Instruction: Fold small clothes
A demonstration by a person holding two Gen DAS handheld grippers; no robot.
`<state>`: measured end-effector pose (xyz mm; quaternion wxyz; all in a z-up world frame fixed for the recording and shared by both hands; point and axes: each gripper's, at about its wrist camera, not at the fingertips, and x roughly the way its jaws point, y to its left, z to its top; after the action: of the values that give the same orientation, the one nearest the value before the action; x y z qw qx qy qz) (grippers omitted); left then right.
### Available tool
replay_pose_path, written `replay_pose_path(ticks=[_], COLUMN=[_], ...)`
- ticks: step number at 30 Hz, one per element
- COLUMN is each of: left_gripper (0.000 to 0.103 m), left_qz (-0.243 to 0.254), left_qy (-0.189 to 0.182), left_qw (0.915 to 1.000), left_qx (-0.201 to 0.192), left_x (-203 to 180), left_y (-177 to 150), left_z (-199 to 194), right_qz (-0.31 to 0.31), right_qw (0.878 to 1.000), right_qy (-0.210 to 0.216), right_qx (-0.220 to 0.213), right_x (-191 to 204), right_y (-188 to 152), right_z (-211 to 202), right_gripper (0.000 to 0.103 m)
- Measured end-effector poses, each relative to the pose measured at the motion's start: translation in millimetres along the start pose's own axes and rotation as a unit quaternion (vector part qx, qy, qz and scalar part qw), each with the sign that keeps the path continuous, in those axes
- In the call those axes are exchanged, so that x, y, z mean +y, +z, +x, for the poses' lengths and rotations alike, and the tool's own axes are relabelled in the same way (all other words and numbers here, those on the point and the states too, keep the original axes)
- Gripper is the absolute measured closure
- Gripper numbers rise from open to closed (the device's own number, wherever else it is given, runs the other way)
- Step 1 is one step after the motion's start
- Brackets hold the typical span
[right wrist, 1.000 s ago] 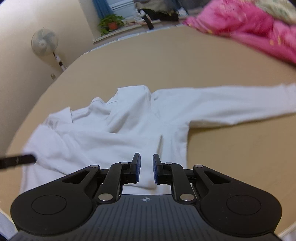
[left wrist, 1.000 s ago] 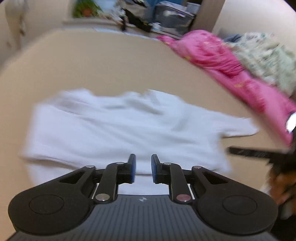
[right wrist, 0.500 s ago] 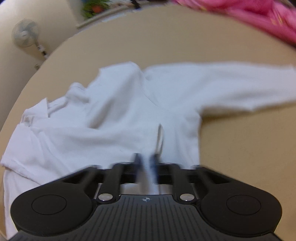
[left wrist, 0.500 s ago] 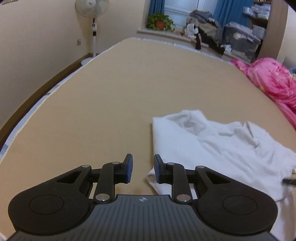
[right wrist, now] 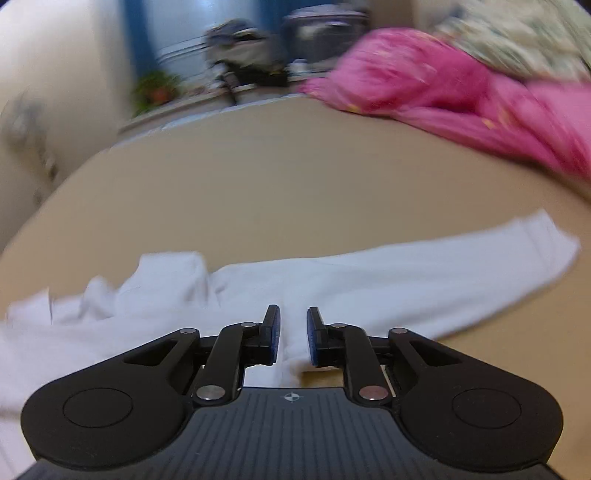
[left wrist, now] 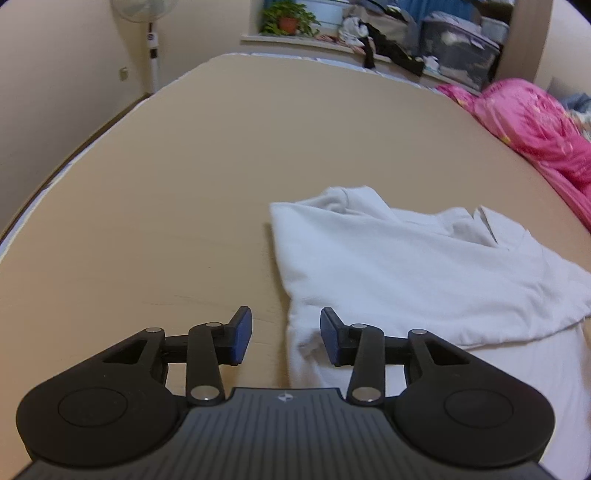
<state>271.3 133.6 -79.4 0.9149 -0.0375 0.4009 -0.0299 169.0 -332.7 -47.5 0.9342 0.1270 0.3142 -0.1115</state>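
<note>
A small white long-sleeved shirt (left wrist: 417, 266) lies crumpled on the tan bed surface (left wrist: 184, 177). My left gripper (left wrist: 286, 334) is open and empty, low over the shirt's left edge, with cloth between and under its right finger. In the right wrist view the shirt (right wrist: 351, 280) lies with one sleeve (right wrist: 480, 258) stretched out to the right. My right gripper (right wrist: 293, 334) is open a little, low over the shirt's body near where the sleeve starts; nothing is held. This view is blurred.
A pink blanket (left wrist: 535, 125) lies heaped along the right side of the bed, also in the right wrist view (right wrist: 461, 92). A standing fan (left wrist: 151, 33) is by the left wall. A potted plant (left wrist: 288, 20) and storage boxes (left wrist: 458, 55) sit beyond the bed's far end.
My left gripper swung left to the shirt's left edge and its jaws opened wider. My right gripper moved right and lower toward the sleeve, its narrow gap about the same.
</note>
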Motion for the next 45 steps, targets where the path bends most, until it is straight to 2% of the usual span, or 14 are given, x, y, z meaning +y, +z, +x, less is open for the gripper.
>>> replay_pose_path(ticks=[3, 5, 6, 7, 9, 11, 13, 16, 21, 26, 29, 32, 39, 45], left_gripper=[0.057, 0.056, 0.05, 0.039, 0.041, 0.043, 0.043, 0.035, 0.035, 0.035, 0.035, 0.031, 0.03, 0.03], left_qz=[0.01, 0.02, 0.028, 0.024, 0.023, 0.037, 0.039, 0.059, 0.026, 0.029, 0.055, 0.09, 0.087, 0.089], left_qy=[0.002, 0.031, 0.063, 0.076, 0.083, 0.088, 0.066, 0.087, 0.078, 0.044, 0.035, 0.061, 0.052, 0.05], left_qw=[0.9999, 0.9986, 0.9955, 0.9936, 0.9938, 0.9942, 0.9964, 0.9909, 0.9953, 0.9981, 0.9973, 0.9897, 0.9912, 0.9916], left_qx=[0.006, 0.036, 0.066, 0.081, 0.071, 0.05, 0.037, 0.084, 0.051, 0.031, 0.036, 0.093, 0.085, 0.079], left_x=[-7, -8, -6, -3, -5, -12, -17, -21, -19, -29, -40, -41, -40, -37], left_y=[0, -2, -5, -8, -5, -5, -5, -14, -4, -1, -4, -16, -14, -17], left_z=[15, 32, 43, 50, 44, 35, 31, 48, 37, 31, 34, 52, 48, 47], right_qz=[-0.007, -0.007, -0.011, -0.023, -0.033, 0.014, 0.008, -0.038, 0.017, 0.1, 0.16, 0.204, 0.301, 0.351], right_qw=[0.999, 0.996, 0.993, 0.992, 0.988, 0.993, 0.996, 0.988, 0.997, 0.993, 0.986, 0.977, 0.949, 0.932], right_qy=[0.04, 0.084, 0.09, 0.066, -0.005, 0.018, 0.035, -0.006, -0.001, -0.022, -0.039, -0.059, -0.076, -0.057], right_qx=[-0.013, 0.033, 0.073, 0.108, 0.149, 0.118, 0.085, 0.152, 0.071, 0.056, 0.036, 0.006, -0.046, -0.065], right_x=[1, 2, 2, 2, -3, -11, -10, -8, -26, -77, -123, -170, -271, -313], right_y=[0, -2, -7, -13, -21, -12, -7, -19, 3, 8, 10, 12, -3, -11], right_z=[-5, 8, 21, 32, 48, 39, 30, 49, 23, 22, 17, 18, 30, 55], right_gripper=[0.08, 0.067, 0.067, 0.067, 0.056, 0.057, 0.059, 0.054, 0.054, 0.053, 0.056, 0.062, 0.062, 0.062])
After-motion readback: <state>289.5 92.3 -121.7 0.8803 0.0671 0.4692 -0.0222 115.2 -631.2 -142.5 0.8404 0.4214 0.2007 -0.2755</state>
